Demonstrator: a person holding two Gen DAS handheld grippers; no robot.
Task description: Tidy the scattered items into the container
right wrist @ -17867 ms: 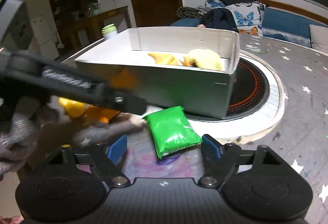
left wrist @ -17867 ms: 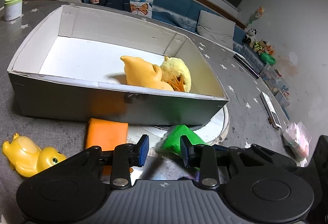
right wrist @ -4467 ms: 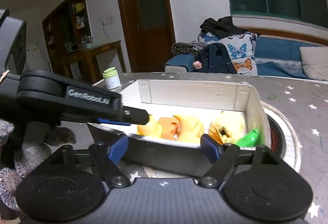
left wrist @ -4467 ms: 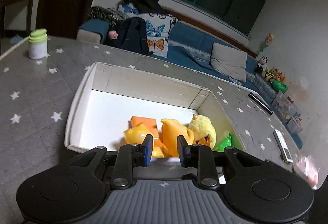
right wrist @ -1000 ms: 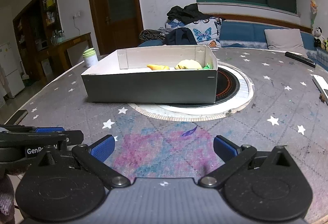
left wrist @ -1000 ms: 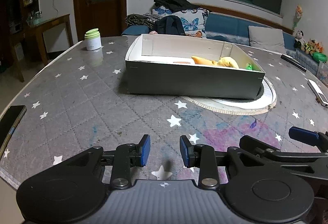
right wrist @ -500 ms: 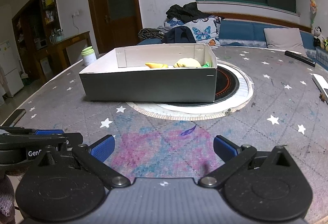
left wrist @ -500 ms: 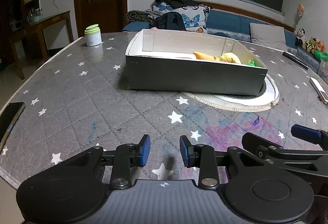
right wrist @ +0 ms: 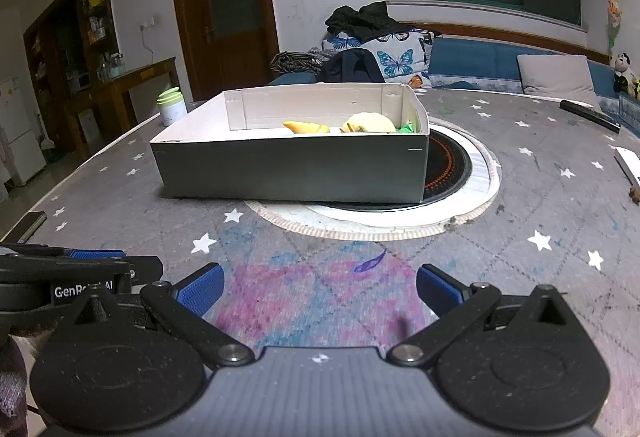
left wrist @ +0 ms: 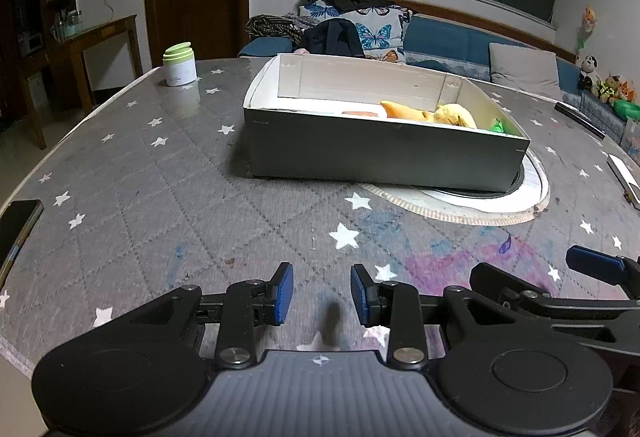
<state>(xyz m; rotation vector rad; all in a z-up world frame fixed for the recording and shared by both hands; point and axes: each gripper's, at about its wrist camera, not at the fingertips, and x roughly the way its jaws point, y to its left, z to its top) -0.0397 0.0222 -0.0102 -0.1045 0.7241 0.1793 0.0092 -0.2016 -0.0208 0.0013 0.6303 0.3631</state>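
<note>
A grey cardboard box with a white inside stands on the table beyond both grippers. Over its rim I see an orange toy, a yellow plush and a bit of green bag. My left gripper hovers over bare tablecloth near the table's front, open with nothing between its blue pads. My right gripper is open wide, also empty, and its finger shows at the right of the left wrist view.
The grey star-patterned tablecloth carries a white-and-green jar at the back left, a phone at the left edge and a round hotplate under the box's right end. Remotes lie at the right.
Both views have shifted a little closer to the box over the last second. The jaws of both grippers kept the same gap.
</note>
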